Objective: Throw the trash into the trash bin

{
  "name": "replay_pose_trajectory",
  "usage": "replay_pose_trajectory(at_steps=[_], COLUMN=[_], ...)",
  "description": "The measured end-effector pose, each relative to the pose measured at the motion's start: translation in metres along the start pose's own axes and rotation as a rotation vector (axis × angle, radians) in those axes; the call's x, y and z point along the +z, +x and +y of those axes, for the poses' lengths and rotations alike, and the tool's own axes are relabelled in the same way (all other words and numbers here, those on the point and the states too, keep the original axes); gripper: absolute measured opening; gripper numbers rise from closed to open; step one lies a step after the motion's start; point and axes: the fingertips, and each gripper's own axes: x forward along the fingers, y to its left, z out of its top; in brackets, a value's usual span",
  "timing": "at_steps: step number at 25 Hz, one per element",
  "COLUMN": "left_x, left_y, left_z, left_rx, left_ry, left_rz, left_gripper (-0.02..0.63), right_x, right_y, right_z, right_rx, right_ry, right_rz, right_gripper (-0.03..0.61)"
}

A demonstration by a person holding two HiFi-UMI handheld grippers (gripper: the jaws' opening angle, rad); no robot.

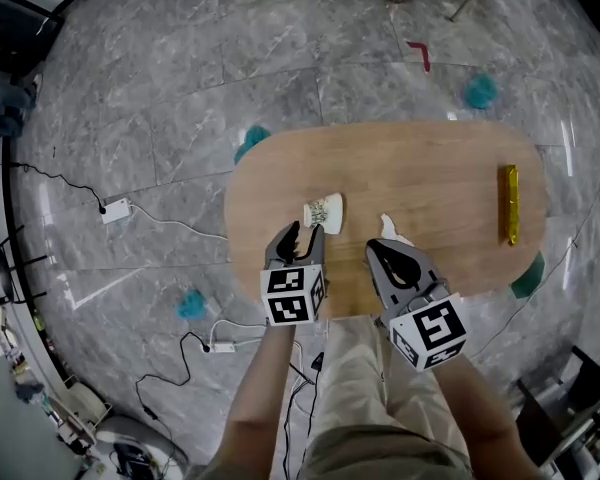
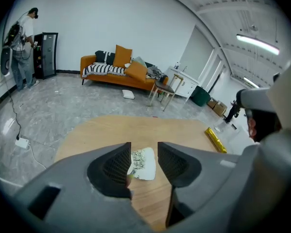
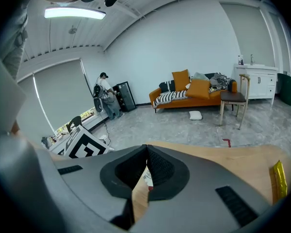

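The task has barely begun: nothing has been picked up and all the trash still lies on the tabletop. The left hand-held gripper has its jaws apart, lined up on a patterned paper cup lying on its side near the left, near edge. In the left gripper view the cup sits just past the jaw tips, framed by the gap, and the pads do not press on it. The right hand-held gripper has its jaws together with nothing between them, close to a small white scrap just beyond its tips. A gold wrapper lies well apart at the right end of the tabletop, untouched. Left to do: close on the cup, gather the scrap and the wrapper, and carry each to the bin. The bin itself is the main unknown, since the head view shows none on the floor around the tabletop. A dark green container by the far wall in the left gripper view may be it, though it is too small to be sure. The scrap is partly hidden behind the right gripper's body, so its shape is unclear.
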Motion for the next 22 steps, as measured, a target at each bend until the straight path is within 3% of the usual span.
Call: replay_pose_trajectory(at_steps=[11,22], left_x=[-0.036,-0.054], left_y=[0.052,0.081], left_z=[0.016,0.023], left_rx=[0.014,0.023], left_ry=[-0.034,-0.021], left_rz=[0.112,0.173], left_gripper=[0.236,0.247], right_x=[-0.013,-0.03], right_y=[0.018,0.024], right_z=[-0.024,-0.032], right_rx=[-0.018,-0.022], right_ry=[0.032,0.057], right_rz=[0.013,0.027], right_gripper=[0.009,0.009])
